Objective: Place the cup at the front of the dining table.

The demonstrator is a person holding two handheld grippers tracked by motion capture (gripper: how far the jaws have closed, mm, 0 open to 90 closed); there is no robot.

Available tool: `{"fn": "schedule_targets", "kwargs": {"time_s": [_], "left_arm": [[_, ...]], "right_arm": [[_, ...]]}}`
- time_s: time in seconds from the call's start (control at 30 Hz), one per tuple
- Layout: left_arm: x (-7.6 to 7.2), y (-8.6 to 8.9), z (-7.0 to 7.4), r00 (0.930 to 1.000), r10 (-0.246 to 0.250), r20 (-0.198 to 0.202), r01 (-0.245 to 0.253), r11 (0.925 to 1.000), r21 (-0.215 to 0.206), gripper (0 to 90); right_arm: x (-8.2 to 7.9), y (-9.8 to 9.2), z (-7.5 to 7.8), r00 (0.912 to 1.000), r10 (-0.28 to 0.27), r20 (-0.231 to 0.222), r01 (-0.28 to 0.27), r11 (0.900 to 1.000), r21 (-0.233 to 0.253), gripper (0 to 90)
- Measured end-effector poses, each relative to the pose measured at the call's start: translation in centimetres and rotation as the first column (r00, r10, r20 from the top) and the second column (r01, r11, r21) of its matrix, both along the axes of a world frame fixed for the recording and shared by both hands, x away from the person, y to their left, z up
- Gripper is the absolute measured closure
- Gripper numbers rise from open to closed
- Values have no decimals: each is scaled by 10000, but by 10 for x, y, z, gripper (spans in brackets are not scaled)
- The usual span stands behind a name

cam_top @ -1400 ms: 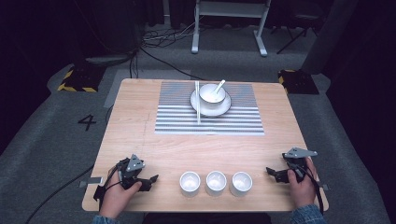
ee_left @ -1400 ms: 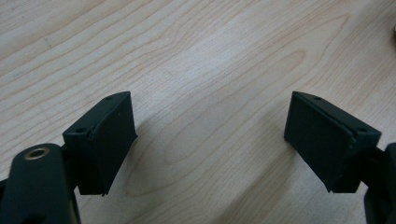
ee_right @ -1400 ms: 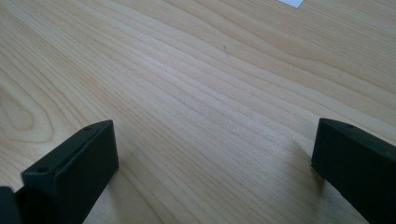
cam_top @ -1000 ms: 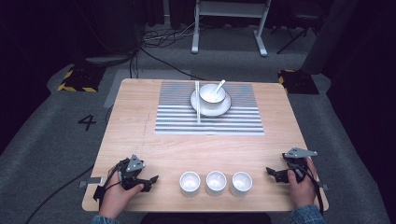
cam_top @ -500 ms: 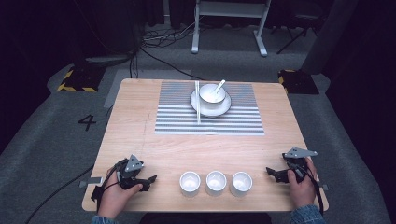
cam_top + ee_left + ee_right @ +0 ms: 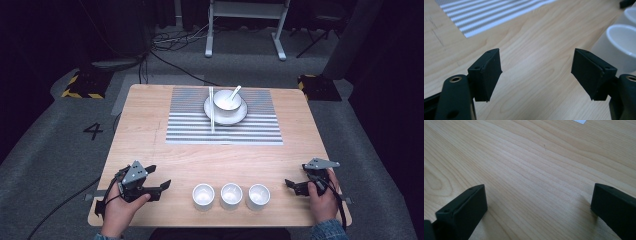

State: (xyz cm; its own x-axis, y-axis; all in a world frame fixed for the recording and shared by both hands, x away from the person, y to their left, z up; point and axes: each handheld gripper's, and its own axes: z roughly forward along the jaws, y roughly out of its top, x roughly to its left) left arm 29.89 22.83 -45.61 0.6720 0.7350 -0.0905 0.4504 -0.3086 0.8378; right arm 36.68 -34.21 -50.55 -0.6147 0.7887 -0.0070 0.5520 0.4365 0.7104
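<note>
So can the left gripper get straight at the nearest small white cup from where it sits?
Probably yes. The left gripper is open and points at the leftmost small white cup, with bare wooden table between them. The cup also shows just right of its jaws in the left gripper view.

Each hand holds a black two-jaw gripper. The left gripper (image 6: 159, 189) carries a grey three-cornered plate (image 6: 134, 173) on top, and a black cable (image 6: 60, 206) trails from it off the table edge. The right gripper (image 6: 292, 186) bears a like grey plate (image 6: 320, 163), with a thin black cable (image 6: 339, 202) looping past the wrist. In the gripper views the jaws are matte black, blocky pads with small screw holes, mounted on rounded black arms with a brass-coloured insert (image 6: 455, 79). A blue denim-like sleeve (image 6: 327, 230) covers the right forearm.
</note>
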Motion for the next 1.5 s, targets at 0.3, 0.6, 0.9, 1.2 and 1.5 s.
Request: {"fn": "schedule_targets", "kwargs": {"time_s": [0.3,0.6,0.9,1.2,1.5], "left_arm": [[-5,-1,13,9990,-287,351,302,9986,-425,245],[-5,-7,16,9981,-493,379,503,9984,-266,243],[-3,-26,25,9934,-1022,519,1031,9945,-159,242],[2,-49,31,9847,-1634,605,1637,9865,15,240],[4,-68,37,9728,-2189,754,2192,9757,49,239]], "right_arm": [[0,0,0,10000,2,0,-2,10000,-1,6],[0,0,0,10000,3,0,-3,10000,0,6],[0,0,0,10000,-2,-5,2,10000,1,5],[0,0,0,10000,2,-4,-2,10000,1,5],[0,0,0,10000,0,-6,0,10000,2,5]]}}
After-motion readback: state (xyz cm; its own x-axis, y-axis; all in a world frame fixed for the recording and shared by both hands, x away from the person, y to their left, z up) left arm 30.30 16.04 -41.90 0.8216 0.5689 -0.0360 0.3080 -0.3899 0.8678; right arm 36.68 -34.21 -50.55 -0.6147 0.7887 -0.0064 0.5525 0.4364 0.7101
